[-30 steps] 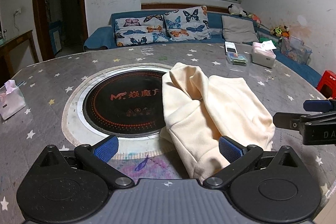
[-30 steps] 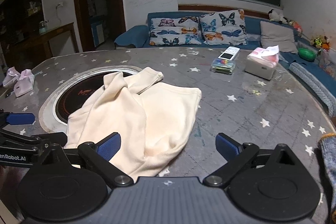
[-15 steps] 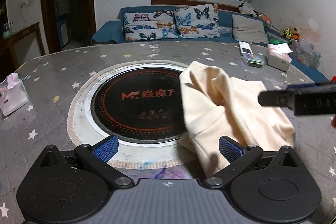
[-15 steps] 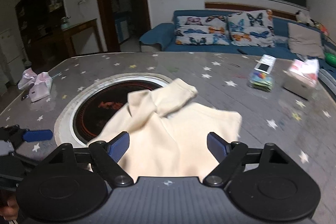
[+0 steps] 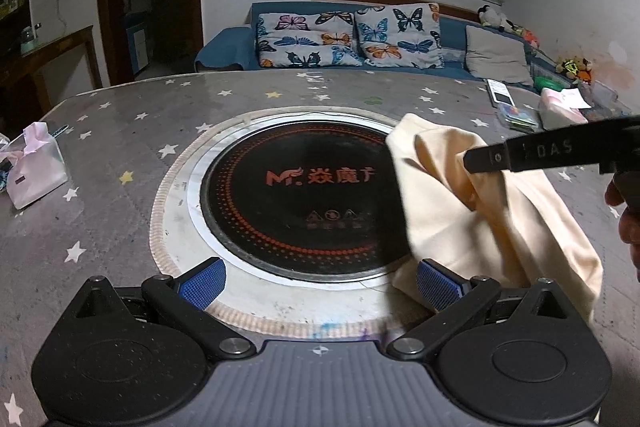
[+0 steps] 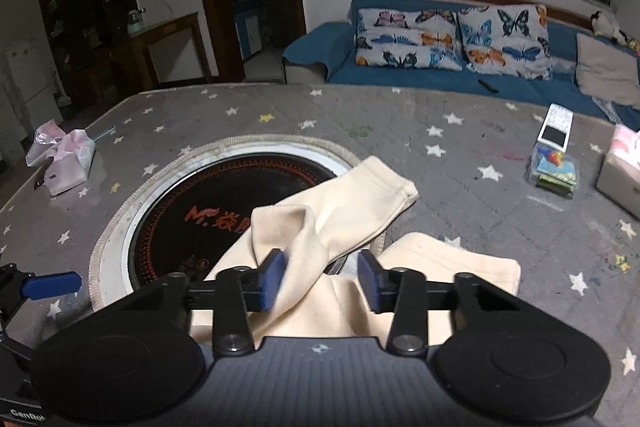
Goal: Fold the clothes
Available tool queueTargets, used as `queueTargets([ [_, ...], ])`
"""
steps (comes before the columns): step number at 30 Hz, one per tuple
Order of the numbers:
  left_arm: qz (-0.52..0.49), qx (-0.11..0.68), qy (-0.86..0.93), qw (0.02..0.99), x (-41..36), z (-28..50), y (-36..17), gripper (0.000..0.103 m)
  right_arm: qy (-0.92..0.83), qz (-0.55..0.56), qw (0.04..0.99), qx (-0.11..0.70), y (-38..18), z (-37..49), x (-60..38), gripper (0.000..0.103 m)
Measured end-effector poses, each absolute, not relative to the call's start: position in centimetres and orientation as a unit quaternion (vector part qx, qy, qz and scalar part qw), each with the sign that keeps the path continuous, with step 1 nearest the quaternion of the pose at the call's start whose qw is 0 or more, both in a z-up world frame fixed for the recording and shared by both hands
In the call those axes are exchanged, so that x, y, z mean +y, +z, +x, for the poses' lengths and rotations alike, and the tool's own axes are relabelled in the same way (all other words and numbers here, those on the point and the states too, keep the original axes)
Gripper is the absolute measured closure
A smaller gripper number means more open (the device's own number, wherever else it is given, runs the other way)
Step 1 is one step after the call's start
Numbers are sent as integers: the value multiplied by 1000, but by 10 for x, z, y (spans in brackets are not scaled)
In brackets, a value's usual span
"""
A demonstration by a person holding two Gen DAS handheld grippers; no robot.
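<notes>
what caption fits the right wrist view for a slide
Right claw half-closed around a raised fold of the cream garment beside the round cooktop.

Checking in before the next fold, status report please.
Left gripper open, empty. Right gripper half-closed around a raised fold of the cream garment. Garment overlaps the induction cooktop.

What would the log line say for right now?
left gripper: open, empty | right gripper: closing over cream garment | garment: crumpled, partly on black cooktop
</notes>
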State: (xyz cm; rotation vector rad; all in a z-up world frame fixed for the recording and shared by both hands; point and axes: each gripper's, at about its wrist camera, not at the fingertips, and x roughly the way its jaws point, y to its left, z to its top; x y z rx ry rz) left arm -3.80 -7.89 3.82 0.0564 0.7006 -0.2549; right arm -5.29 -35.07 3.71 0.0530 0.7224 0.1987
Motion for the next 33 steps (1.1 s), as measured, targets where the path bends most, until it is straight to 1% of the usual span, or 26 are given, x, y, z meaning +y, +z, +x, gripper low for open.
queueTargets([
  [1, 28, 343, -123, 931, -79, -36, 38, 0, 98, 27, 929, 356, 35, -49, -351, 75],
  [2, 28, 343, -122, 931, -79, -34, 39, 0, 99, 28, 928, 359, 34, -46, -351, 82],
  [3, 27, 342, -121, 931, -80, -31, 40, 0, 100, 30, 927, 359, 33, -44, -352, 87],
  [6, 24, 339, -122, 933, -82, -22, 44, 0, 101, 37, 930, 350, 36, -51, -360, 93],
  [10, 17, 337, -131, 932, -92, -7, 51, 0, 86, 26, 940, 328, 45, -69, -377, 96],
  [17, 20, 332, -153, 930, -118, 26, 58, 0, 16, 20, 955, 296, 56, -119, -427, 97],
  [23, 38, 333, -179, 925, -146, 54, 52, 1, -76, 34, 951, 297, 47, -167, -479, 99],
  [28, 45, 353, -189, 915, -164, 83, 39, 14, -136, 67, 936, 318, 34, -197, -521, 99],
  [30, 50, 363, -192, 910, -170, 90, 33, 23, -143, 80, 932, 322, 32, -203, -530, 99],
  [31, 52, 370, -196, 907, -172, 93, 30, 26, -142, 81, 932, 322, 32, -205, -532, 99],
  [33, 56, 383, -203, 900, -176, 99, 24, 35, -135, 78, 934, 321, 33, -207, -530, 96],
])
